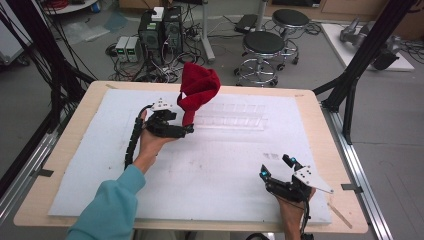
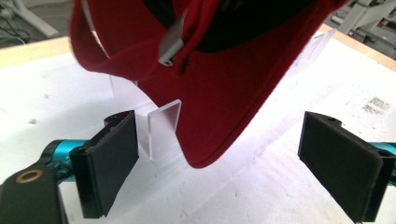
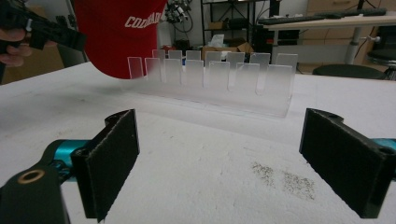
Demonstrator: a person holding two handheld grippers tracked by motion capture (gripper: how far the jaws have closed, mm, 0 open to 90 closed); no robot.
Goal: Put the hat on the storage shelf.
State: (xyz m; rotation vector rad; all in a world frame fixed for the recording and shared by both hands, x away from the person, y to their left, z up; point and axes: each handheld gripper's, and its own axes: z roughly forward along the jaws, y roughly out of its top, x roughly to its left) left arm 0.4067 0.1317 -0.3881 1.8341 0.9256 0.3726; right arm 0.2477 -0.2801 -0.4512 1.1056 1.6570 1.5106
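- High view: a red cap (image 1: 199,90) stood propped at the left end of a clear slotted rack (image 1: 235,116), which lay toward the far edge of the desk (image 1: 90,107) on its white mat. The left gripper (image 1: 186,130) sat just beside the cap's lower edge, held by the person's left hand (image 1: 147,145). Whether it touched the cloth I could not tell from here. The right gripper (image 1: 276,167) rested near the desk's near right corner, well apart from the rack, probably parked out of the way.
- Left gripper view: the cap (image 2: 210,79) hung over an upright clear divider (image 2: 163,128) of the rack, its brim dipping between the two jaws. The jaws stood wide apart and gripped nothing, with a gap on each side of the brim. The divider seemed to hold the cap up, so no grip was needed.
- Right gripper view: the jaws stood apart with only bare mat between them. Far ahead, the rack (image 3: 210,77) showed its rows of dividers, and the cap (image 3: 119,32) sat at one end, white lettering facing the camera, with the left gripper (image 3: 70,37) alongside.
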